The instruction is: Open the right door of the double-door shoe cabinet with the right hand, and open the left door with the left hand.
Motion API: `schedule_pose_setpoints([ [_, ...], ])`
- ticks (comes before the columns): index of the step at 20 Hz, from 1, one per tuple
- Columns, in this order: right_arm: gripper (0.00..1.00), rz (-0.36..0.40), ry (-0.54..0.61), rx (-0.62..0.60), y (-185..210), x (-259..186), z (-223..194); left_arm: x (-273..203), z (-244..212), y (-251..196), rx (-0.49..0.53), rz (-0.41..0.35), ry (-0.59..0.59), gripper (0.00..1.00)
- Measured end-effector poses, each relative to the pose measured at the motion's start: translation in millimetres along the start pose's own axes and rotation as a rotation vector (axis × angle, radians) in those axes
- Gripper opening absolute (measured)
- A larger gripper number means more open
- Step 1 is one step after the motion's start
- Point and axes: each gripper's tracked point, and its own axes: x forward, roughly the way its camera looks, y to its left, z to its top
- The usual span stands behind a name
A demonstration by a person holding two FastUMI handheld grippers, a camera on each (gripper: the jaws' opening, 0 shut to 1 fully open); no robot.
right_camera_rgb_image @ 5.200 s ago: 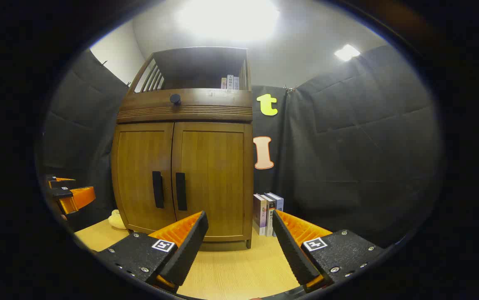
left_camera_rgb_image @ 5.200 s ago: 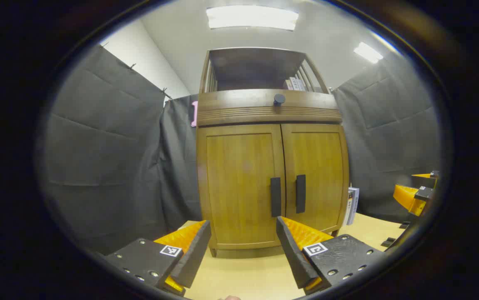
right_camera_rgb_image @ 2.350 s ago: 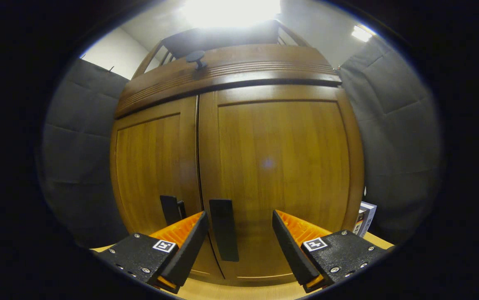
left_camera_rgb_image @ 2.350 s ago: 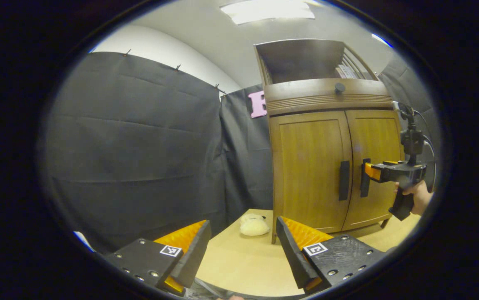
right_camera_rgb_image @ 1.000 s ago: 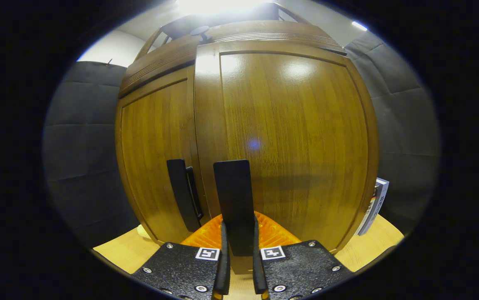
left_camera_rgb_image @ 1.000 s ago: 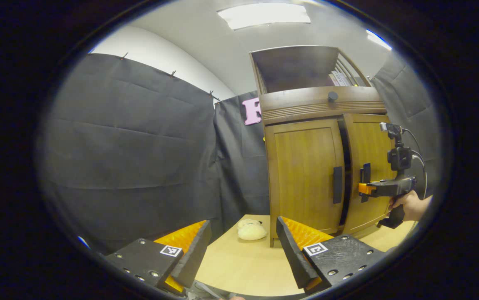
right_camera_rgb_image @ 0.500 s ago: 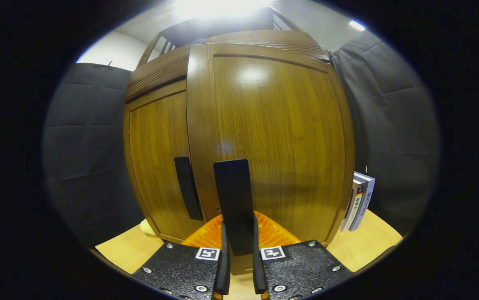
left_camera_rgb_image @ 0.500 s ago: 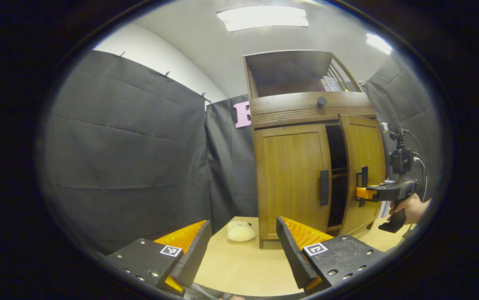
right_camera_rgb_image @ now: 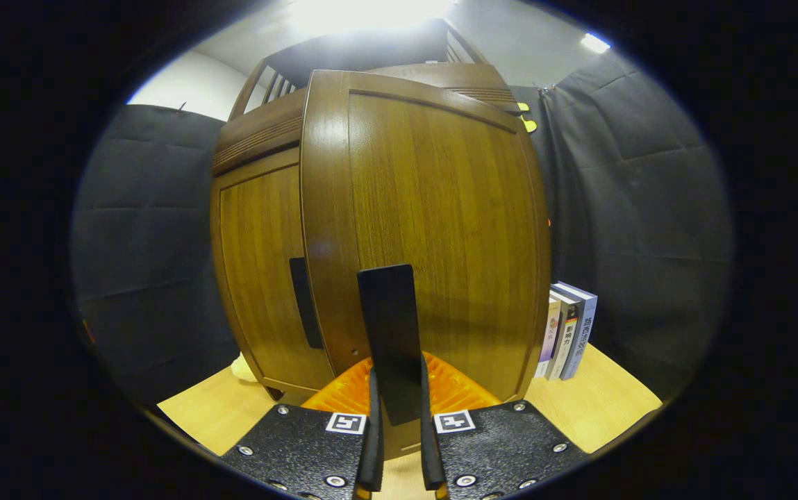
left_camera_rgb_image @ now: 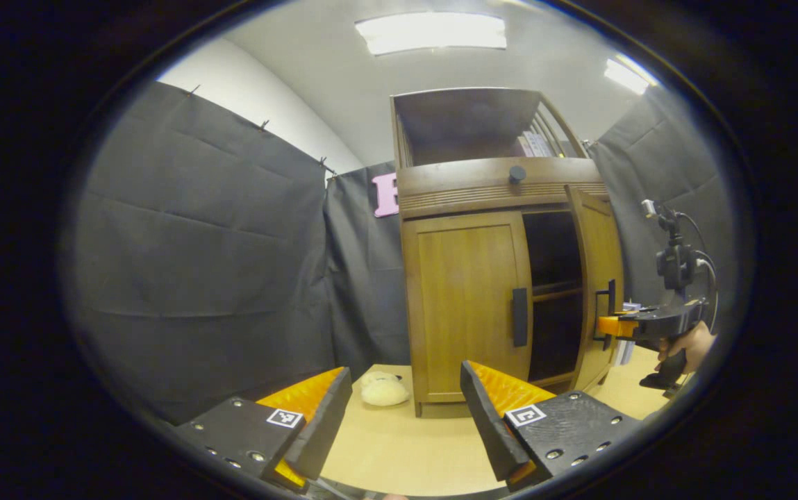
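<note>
The wooden shoe cabinet (left_camera_rgb_image: 468,187) stands on a light wooden table. Its right door (left_camera_rgb_image: 600,278) is swung out, showing a dark interior with a shelf. Its left door (left_camera_rgb_image: 464,298) is closed, with a black handle (left_camera_rgb_image: 519,317). In the right gripper view my right gripper (right_camera_rgb_image: 399,444) is shut on the right door's black handle (right_camera_rgb_image: 388,326); the right door (right_camera_rgb_image: 440,229) looms close. That same gripper (left_camera_rgb_image: 617,325), held by a hand (left_camera_rgb_image: 690,344), shows in the left gripper view. My left gripper (left_camera_rgb_image: 405,417) is open, well short of the cabinet.
A pale plush toy (left_camera_rgb_image: 383,390) lies on the table (left_camera_rgb_image: 399,444) left of the cabinet's foot. Several books (right_camera_rgb_image: 569,330) stand upright to the right of the cabinet. Black cloth walls close in on both sides.
The right door has swung further open, pulled by my right gripper on its handle. The left gripper's view has shifted slightly; its fingers stay open.
</note>
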Motion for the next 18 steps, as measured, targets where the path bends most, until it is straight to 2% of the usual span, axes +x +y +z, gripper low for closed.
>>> schedule_pose_setpoints([
  [7, 0.22, -0.029, 0.006, 0.021, -24.7, -27.6, -1.5, -0.4, 0.3, -12.6, -0.012, -0.078, -0.001, 0.9],
  [8, 0.22, -0.033, 0.006, 0.016, -28.1, -30.2, -0.9, 0.4, 0.9, -14.2, -0.012, -0.089, -0.003, 0.93],
  [9, 0.22, -0.039, 0.006, 0.009, -32.4, -34.4, -1.7, 1.1, 0.5, -15.7, -0.011, -0.102, -0.005, 0.9],
  [10, 0.21, -0.047, 0.004, 0.005, -37.1, -37.9, -1.2, 2.1, 1.6, -17.2, -0.011, -0.114, -0.007, 0.93],
  [13, 0.19, -0.081, 0.003, 0.002, -53.8, -53.3, -2.2, 6.1, 5.8, -25.4, -0.017, -0.144, -0.01, 0.84],
  [18, 0.19, -0.126, 0.004, -0.012, -81.3, -74.5, -1.1, 18.9, 8.5, -59.0, -0.035, -0.207, -0.013, 0.84],
])
